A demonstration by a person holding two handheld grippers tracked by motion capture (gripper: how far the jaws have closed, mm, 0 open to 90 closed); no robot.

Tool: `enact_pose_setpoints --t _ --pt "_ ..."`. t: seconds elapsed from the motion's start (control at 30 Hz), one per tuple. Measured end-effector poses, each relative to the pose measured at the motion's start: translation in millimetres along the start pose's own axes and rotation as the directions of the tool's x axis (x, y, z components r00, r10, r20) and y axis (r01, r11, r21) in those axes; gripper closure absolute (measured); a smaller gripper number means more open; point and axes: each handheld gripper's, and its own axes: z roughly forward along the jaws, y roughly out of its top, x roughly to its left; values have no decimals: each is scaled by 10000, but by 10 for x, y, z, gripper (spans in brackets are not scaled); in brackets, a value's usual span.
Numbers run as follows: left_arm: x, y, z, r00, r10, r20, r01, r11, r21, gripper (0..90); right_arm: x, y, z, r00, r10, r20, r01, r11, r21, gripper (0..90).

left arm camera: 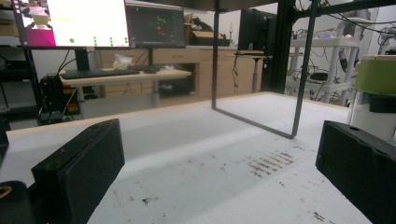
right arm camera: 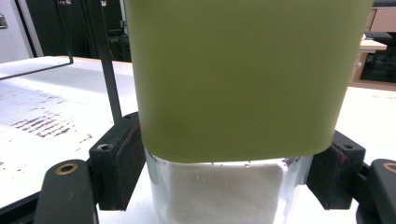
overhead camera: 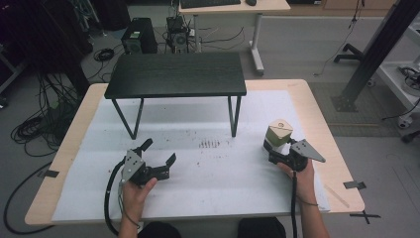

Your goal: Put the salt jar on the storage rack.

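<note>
the right tool (overhead camera: 278,148) grips a green-lidded jar (overhead camera: 278,135); the left tool (overhead camera: 159,152) rests open near the black stand (overhead camera: 176,74).

A light wooden surface (overhead camera: 317,106) carries a white sheet (overhead camera: 218,183), marked with small dark smudges (overhead camera: 208,144) near its middle. A small black shelf (overhead camera: 176,74) on thin metal legs stands on the sheet's far part

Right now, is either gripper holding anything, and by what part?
The right gripper grips the jar by its clear lower body, below the green lid. The left gripper is open, holding nothing.
</note>
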Motion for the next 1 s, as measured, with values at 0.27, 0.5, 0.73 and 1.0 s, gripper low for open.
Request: enact_pose_setpoints --t 0.27,0.5,0.73,1.0 --pt "0 0 0 10000 0 2 0 10000 -2 15 -2 -1 -2 9999 64 98 -64 10000 -32 271" --pt "0 0 0 10000 -2 9 2 10000 -6 15 -2 -2 -4 9997 116 195 -115 9999 -55 290" --pt "-1 0 -1 10000 2 13 -2 10000 -13 15 3 -2 -4 9997 71 235 -70 10000 -26 292" --pt "-1 0 -1 10000 3 20 -3 10000 -11 15 4 -2 -2 9997 49 247 -48 10000 -21 293"
